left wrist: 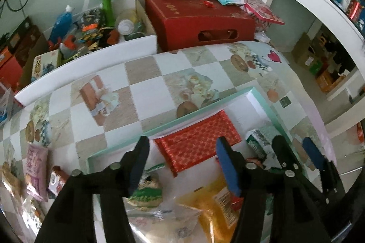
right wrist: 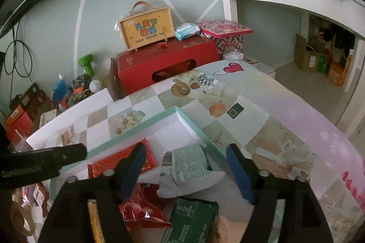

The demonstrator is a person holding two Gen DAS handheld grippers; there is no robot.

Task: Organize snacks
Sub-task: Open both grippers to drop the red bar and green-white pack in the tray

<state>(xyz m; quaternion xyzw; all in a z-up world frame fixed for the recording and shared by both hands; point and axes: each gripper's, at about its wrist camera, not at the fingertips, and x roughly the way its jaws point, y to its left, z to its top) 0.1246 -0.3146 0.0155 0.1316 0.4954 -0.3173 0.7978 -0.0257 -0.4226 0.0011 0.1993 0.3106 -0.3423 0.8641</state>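
Left wrist view: the left hand-held gripper (left wrist: pixel 182 165) hung over a shallow tray (left wrist: pixel 200 109) with a pale green rim, its jaws spread and nothing pinched between them. Below them lay a red patterned packet (left wrist: pixel 198 140), a yellow packet (left wrist: pixel 212 204), a clear bag with a green-and-tan snack (left wrist: pixel 147 194) and a green-and-white packet (left wrist: pixel 260 140). The right hand-held gripper (left wrist: pixel 294 151) reached in at the tray's right side. On the table (left wrist: pixel 141 92), left of the tray, a pink packet (left wrist: pixel 35 170) and a small brown packet (left wrist: pixel 57 181) were not yet in the tray.

Right wrist view: the right hand-held gripper (right wrist: pixel 186 168) also stood spread and empty, above the green-and-white packet (right wrist: pixel 189 165), with a shiny red bag (right wrist: pixel 141 206) and a dark green packet (right wrist: pixel 191 220) nearer the camera, all inside the tray (right wrist: pixel 194 124).

The step looked like a release just finished, snacks set down in the tray. The next move would likely call for the left gripper to swing to the loose packets left of the tray and close on one flat edge.
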